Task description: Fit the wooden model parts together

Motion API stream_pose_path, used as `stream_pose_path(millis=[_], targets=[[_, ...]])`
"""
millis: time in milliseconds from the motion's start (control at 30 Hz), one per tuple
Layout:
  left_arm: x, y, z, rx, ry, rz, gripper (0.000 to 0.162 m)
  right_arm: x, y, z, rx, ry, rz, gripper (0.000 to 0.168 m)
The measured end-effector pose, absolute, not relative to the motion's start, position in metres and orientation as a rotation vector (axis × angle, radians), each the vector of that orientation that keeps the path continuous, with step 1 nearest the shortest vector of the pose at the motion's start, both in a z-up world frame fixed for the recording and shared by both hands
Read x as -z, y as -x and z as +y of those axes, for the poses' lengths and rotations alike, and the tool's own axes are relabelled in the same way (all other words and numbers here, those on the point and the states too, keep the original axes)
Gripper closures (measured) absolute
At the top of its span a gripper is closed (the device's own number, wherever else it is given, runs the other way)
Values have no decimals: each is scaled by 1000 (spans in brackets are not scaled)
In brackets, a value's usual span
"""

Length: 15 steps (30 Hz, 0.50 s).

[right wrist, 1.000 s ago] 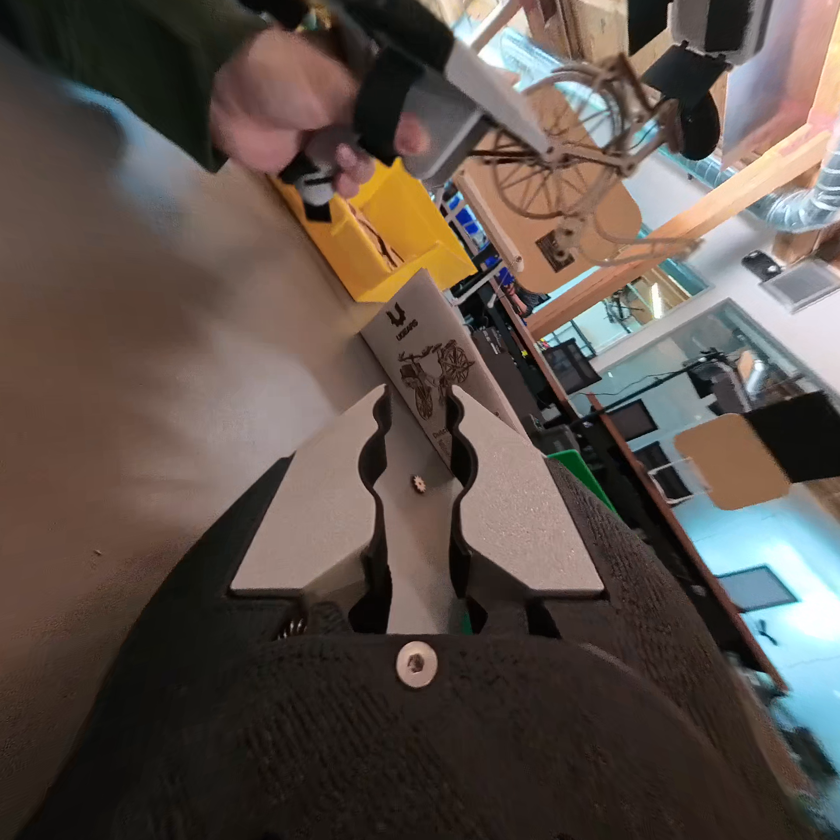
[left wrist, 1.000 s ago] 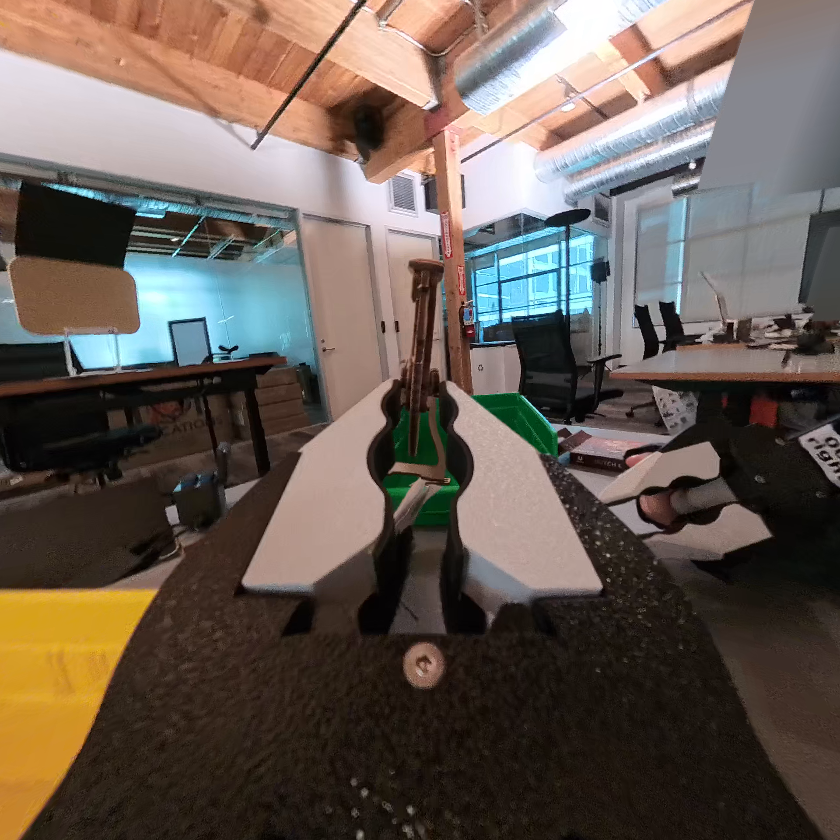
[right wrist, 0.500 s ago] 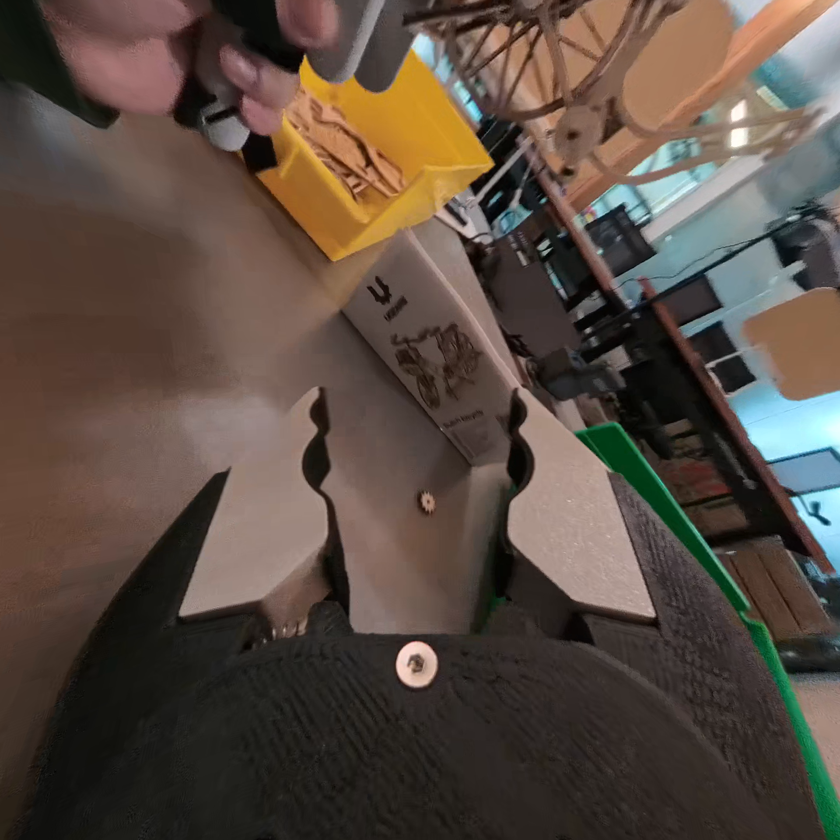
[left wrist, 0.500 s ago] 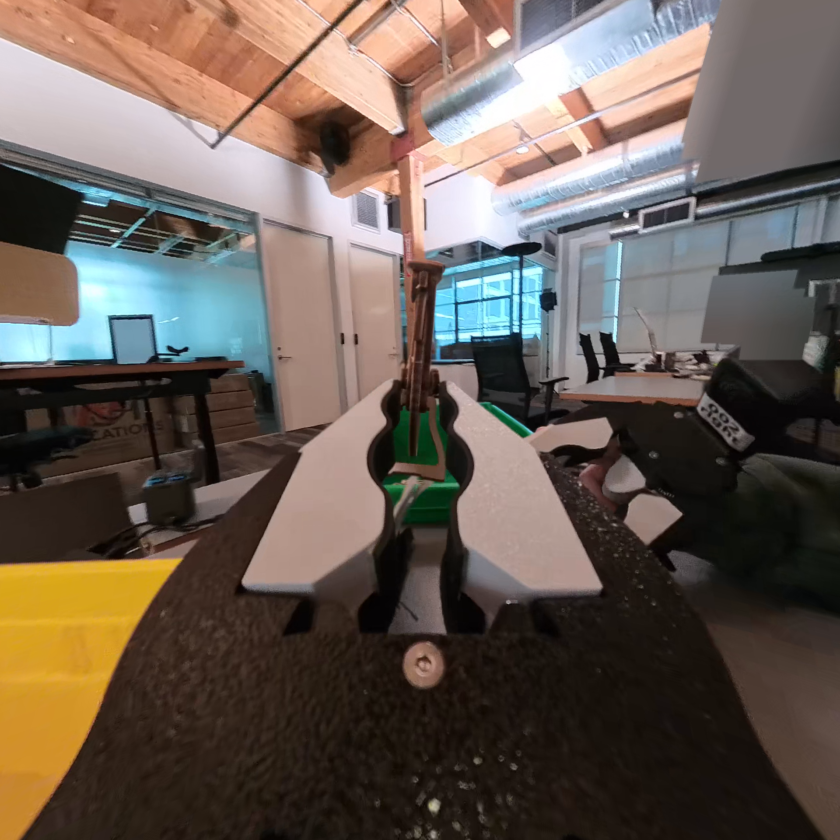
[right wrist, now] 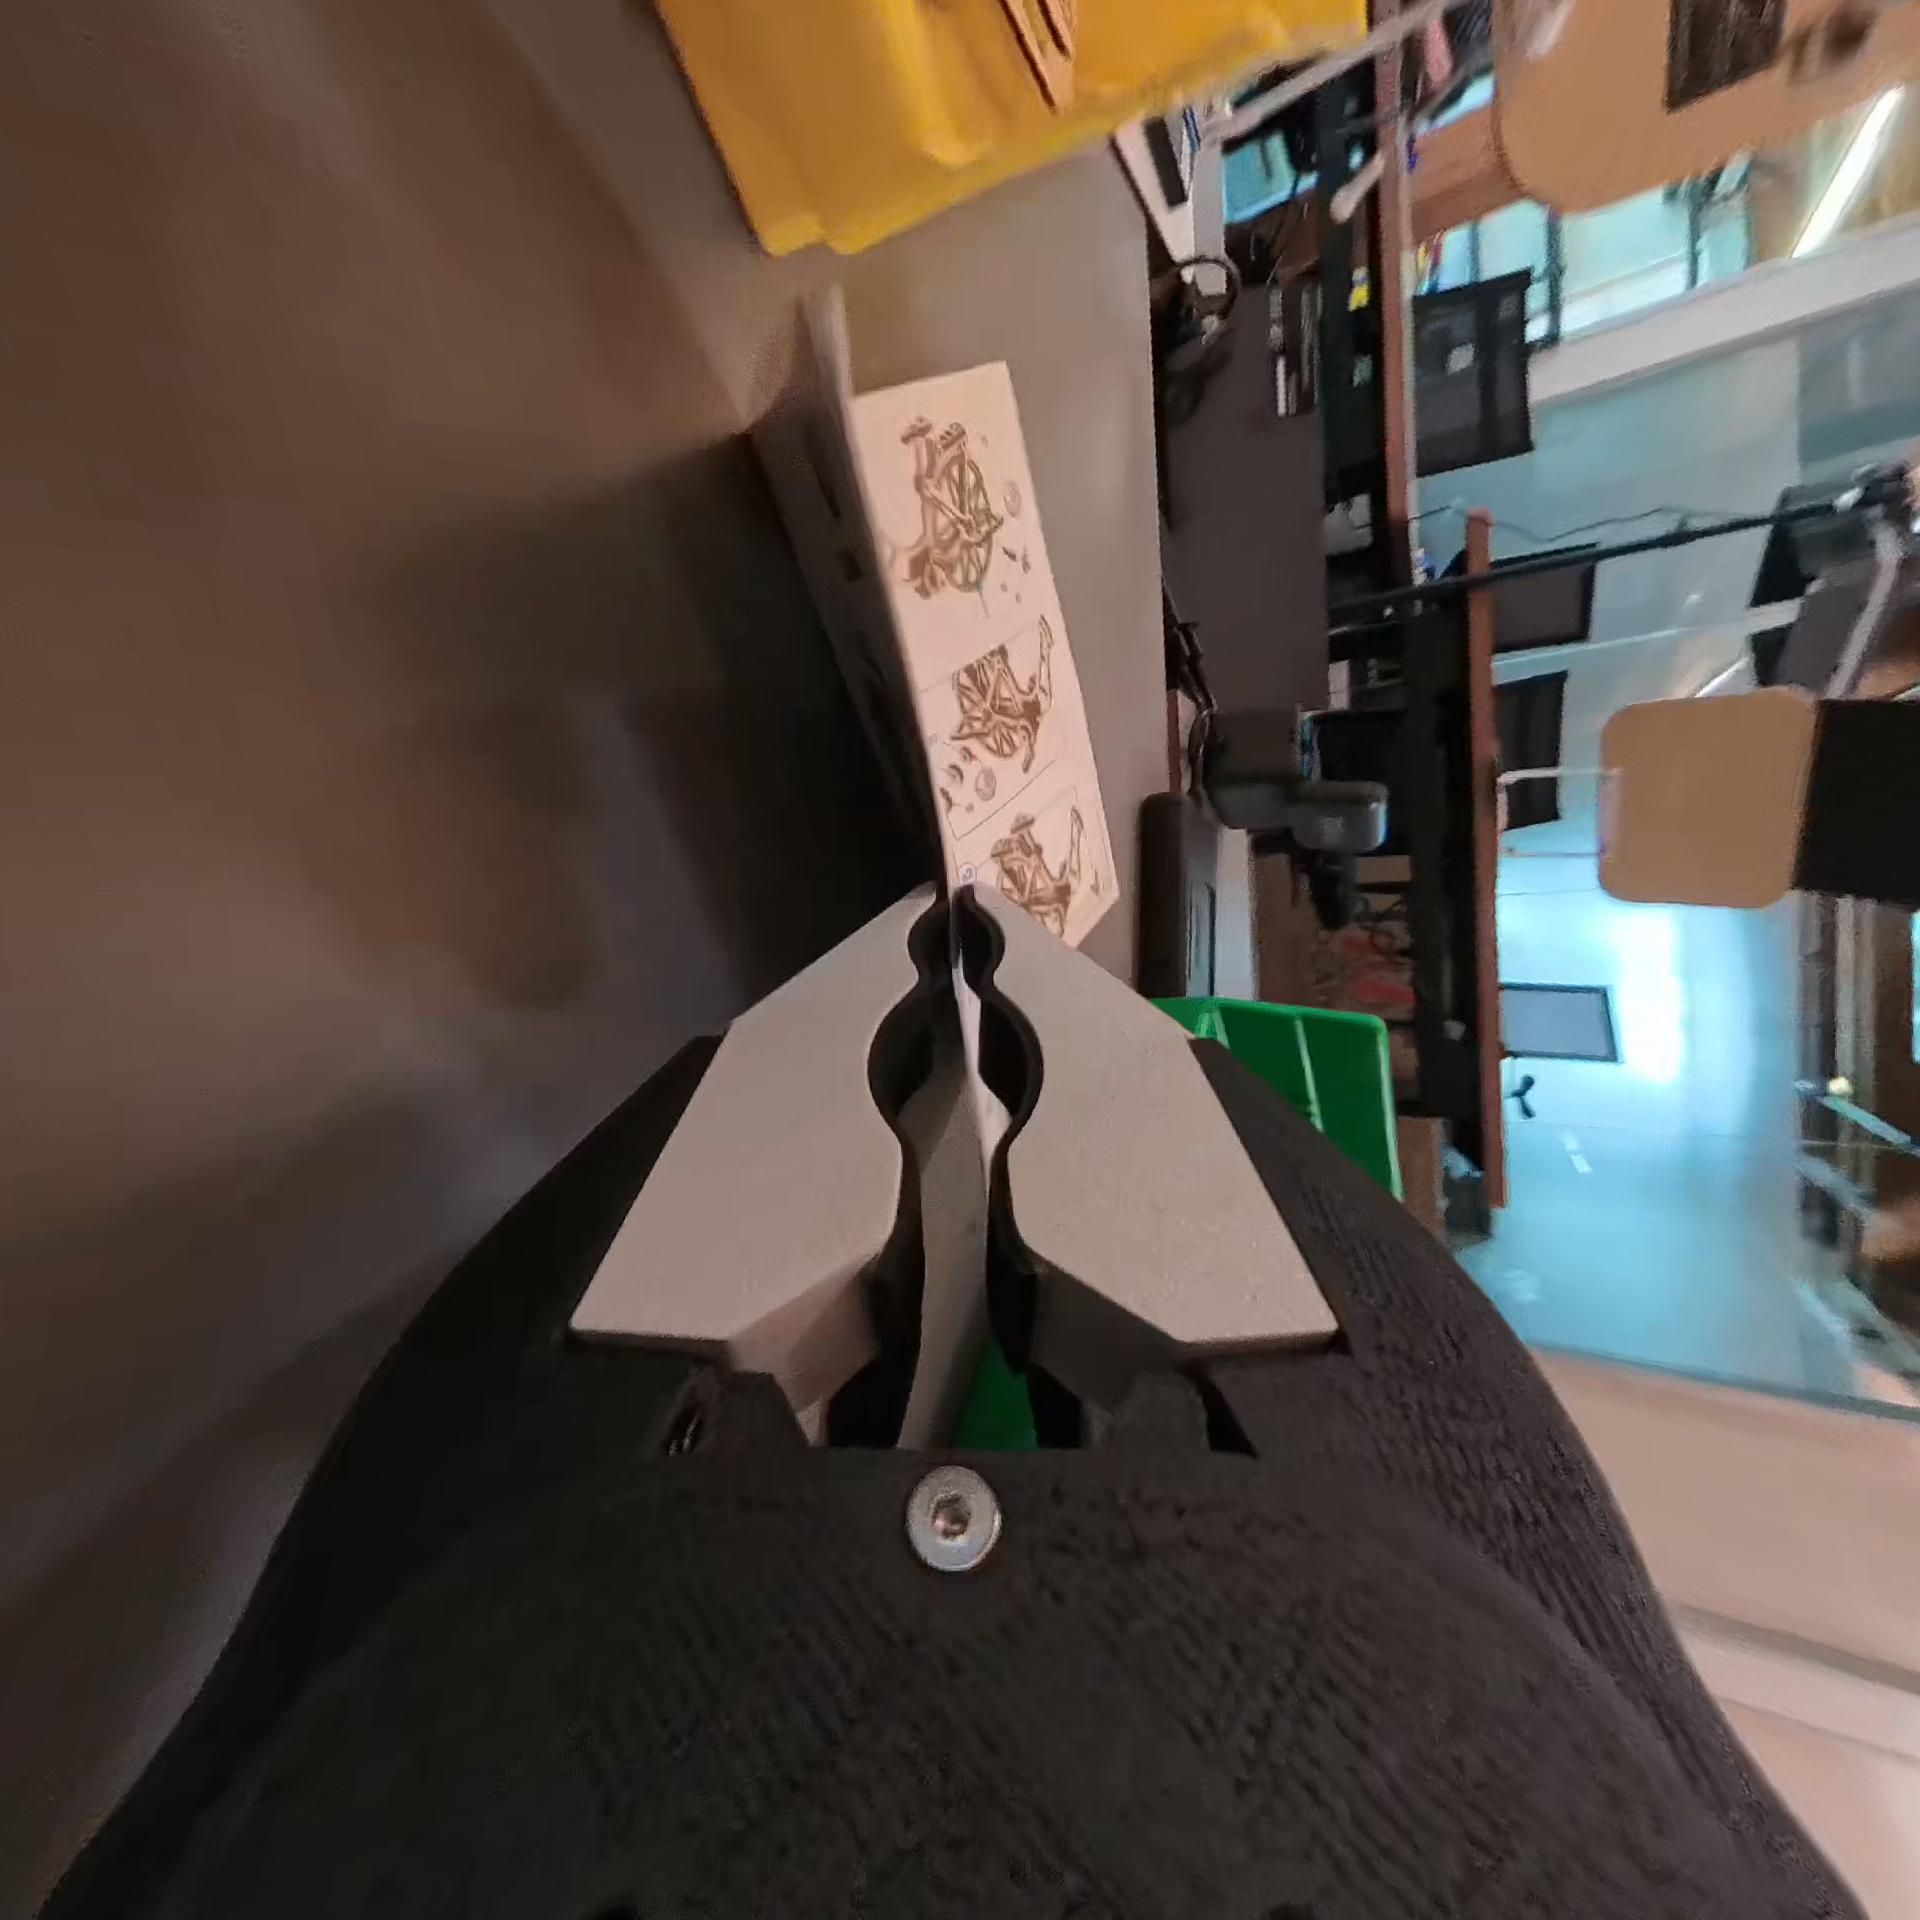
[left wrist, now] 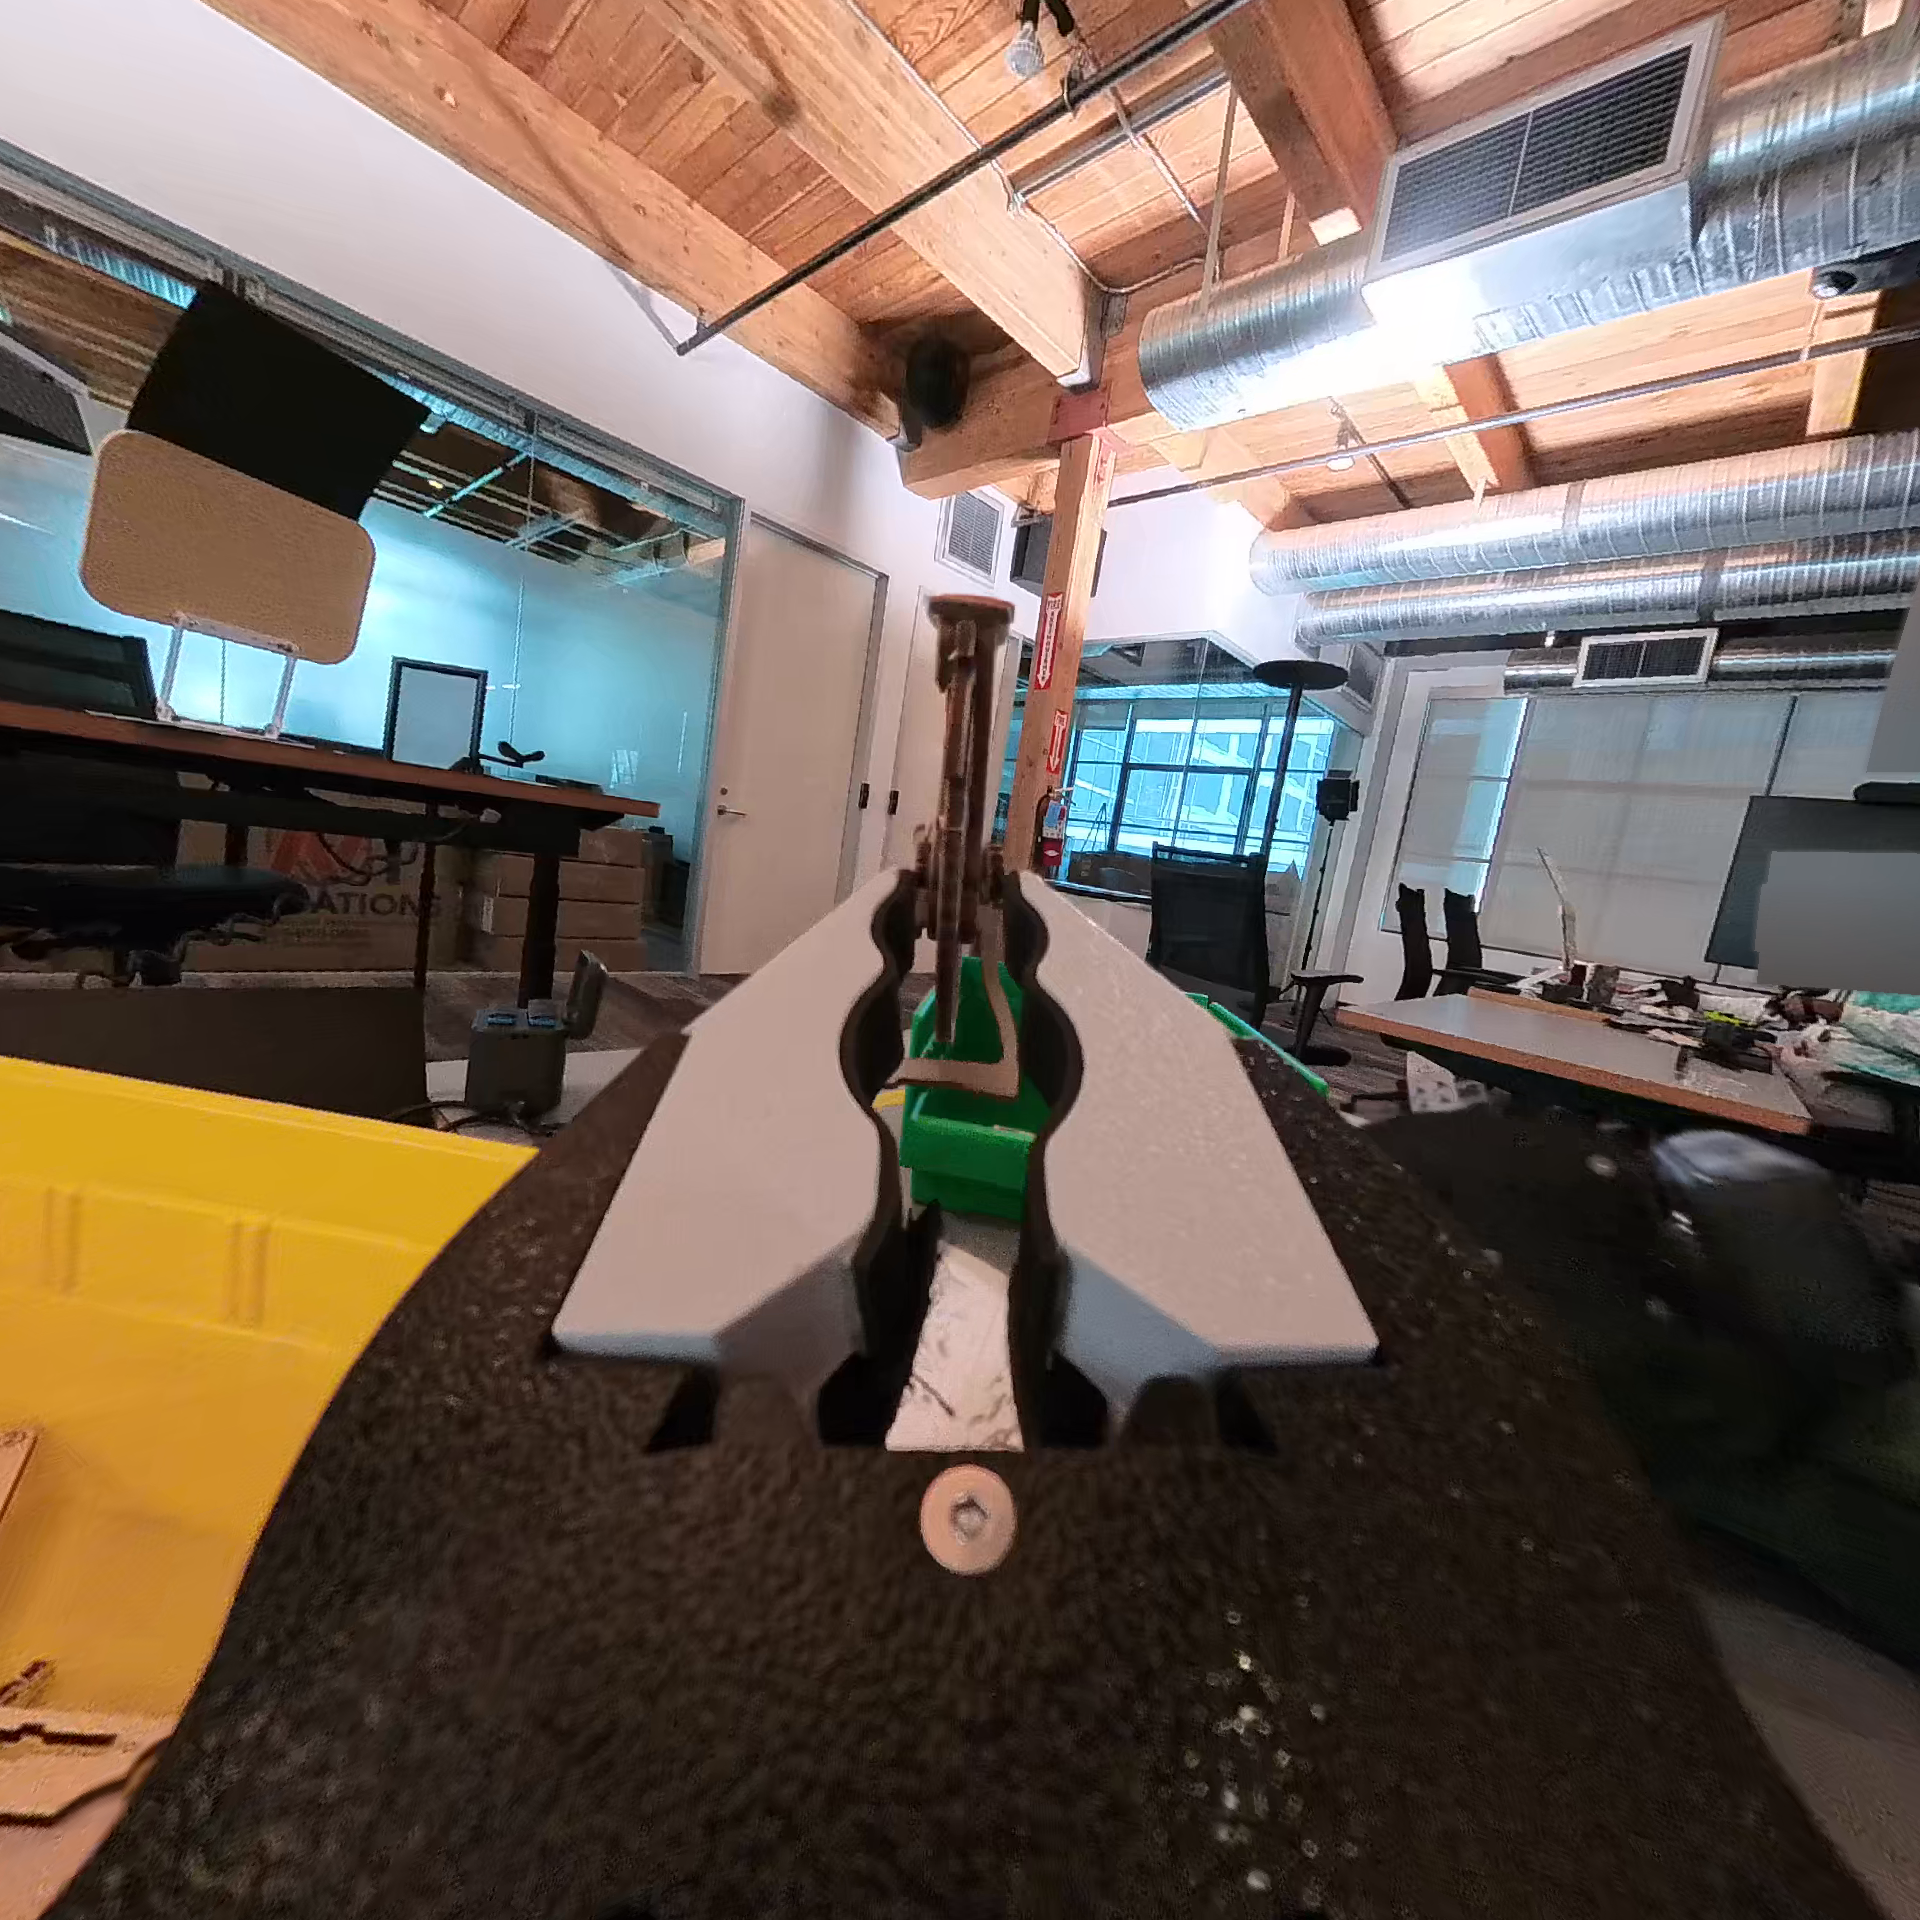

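1. Left wrist view: My left claw [left wrist: 961, 894] was pinched on the wooden model [left wrist: 961, 810] near the fingertips. The model stood upright, edge-on to the camera, its top rising well above the claw.
2. Left wrist view, containers: A yellow bin [left wrist: 197, 1236] sat at the lower left, with flat wooden parts [left wrist: 42, 1756] showing at the picture's edge. A green bin [left wrist: 961, 1138] stood beyond the claw; I could not tell what it held.
3. Left wrist view, risk: I judged the thin model could pivot or slip in so narrow a pinch if a part were pressed in off-axis. Squeezing harder could crack it.
4. Right wrist view: My right claw [right wrist: 957, 914] was pressed together at the tips, low over the grey worktop [right wrist: 312, 727]. I could not tell whether a small part was caught between the tips. A printed instruction sheet [right wrist: 987, 644] lay just beyond them.
5. Right wrist view, containers: The yellow bin [right wrist: 935, 125] showed at the top with wooden pieces [right wrist: 1039, 42] in it; the green bin [right wrist: 1299, 1081] lay to the right, contents hidden.
6. Right wrist view, risk: The picture was blurred. If the claw had shut on nothing, or nipped the sheet, I judged the next fitting step would fail.
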State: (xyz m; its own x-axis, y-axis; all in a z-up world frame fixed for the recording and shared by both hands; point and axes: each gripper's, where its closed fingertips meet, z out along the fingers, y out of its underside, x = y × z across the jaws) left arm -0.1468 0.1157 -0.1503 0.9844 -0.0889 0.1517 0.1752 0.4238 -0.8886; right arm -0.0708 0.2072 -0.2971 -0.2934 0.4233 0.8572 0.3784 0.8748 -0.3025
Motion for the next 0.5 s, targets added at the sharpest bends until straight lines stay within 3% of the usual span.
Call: stream_pose_path(millis=[233, 500], targets=[[159, 146, 121, 205, 1147, -105, 148, 315, 43, 170, 104, 116, -1906, 168], [172, 145, 130, 262, 1190, -130, 148, 313, 37, 166, -126, 204, -1936, 168]])
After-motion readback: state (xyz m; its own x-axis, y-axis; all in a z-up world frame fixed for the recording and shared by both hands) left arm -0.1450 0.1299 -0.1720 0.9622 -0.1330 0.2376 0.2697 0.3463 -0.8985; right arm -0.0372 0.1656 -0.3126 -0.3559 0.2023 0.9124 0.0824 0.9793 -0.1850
